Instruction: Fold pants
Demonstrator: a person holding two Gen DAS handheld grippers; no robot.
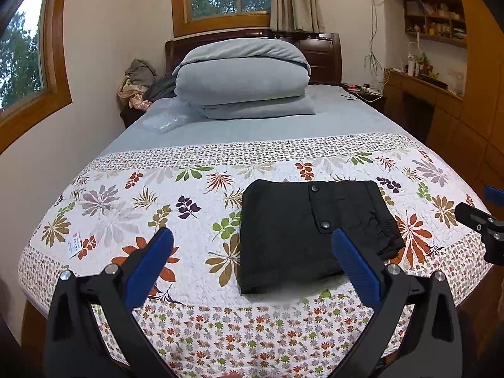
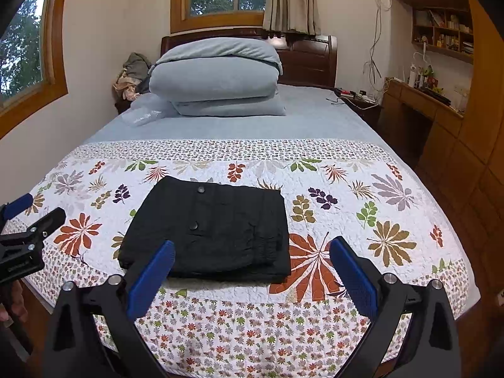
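Note:
Black pants (image 1: 299, 233) lie folded into a compact rectangle on the floral quilt (image 1: 176, 208), two snap buttons showing on top. In the right wrist view the same folded pants (image 2: 214, 230) sit just left of centre. My left gripper (image 1: 252, 242) hovers open over the bed's foot, its blue fingers (image 1: 151, 267) wide apart with nothing between them. My right gripper (image 2: 252, 252) is open too, held back from the near edge of the pants. Each gripper shows at the other view's edge: the right gripper (image 1: 485, 220) and the left gripper (image 2: 28, 220).
A folded grey duvet (image 1: 242, 75) is stacked at the headboard, with a clear plastic bag (image 1: 167, 119) beside it. Clothes (image 1: 138, 85) are piled at the back left. A wooden desk (image 1: 422, 91) and shelves stand along the right wall. A hand (image 2: 9, 302) holds the left gripper.

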